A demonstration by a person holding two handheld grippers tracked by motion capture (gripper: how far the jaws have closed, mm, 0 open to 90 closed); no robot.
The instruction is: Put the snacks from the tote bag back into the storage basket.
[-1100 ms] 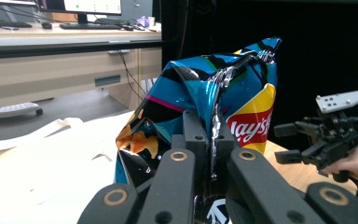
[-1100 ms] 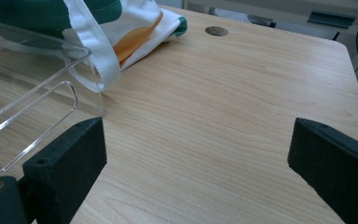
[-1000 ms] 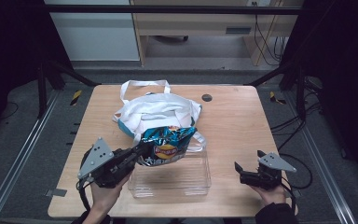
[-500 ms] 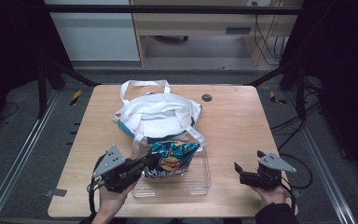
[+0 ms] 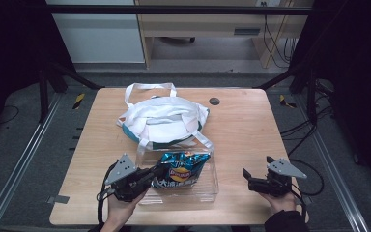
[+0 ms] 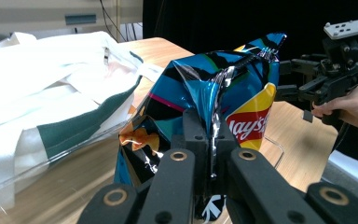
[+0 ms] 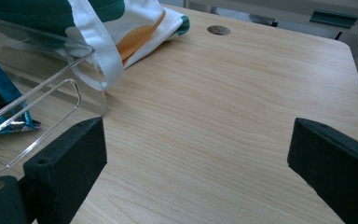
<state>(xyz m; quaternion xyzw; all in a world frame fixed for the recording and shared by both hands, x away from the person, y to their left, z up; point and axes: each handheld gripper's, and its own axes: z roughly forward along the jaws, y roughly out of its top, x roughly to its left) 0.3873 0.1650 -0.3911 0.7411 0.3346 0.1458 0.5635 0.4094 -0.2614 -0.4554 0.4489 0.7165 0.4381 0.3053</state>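
Wooden table (image 5: 251,130): left gripper (image 5: 150,175) pinches chip bag (image 5: 181,170) over clear bin (image 5: 207,191); right gripper (image 5: 251,182), 3 o'clock, spread.

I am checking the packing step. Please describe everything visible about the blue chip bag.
The glossy blue foil chip bag, crinkled, carries a red and yellow logo and pink and black stripes. It stands tilted in the clear plastic bin, beside the white cloth tote bag. The left gripper has its jaws shut on the bag's edge.
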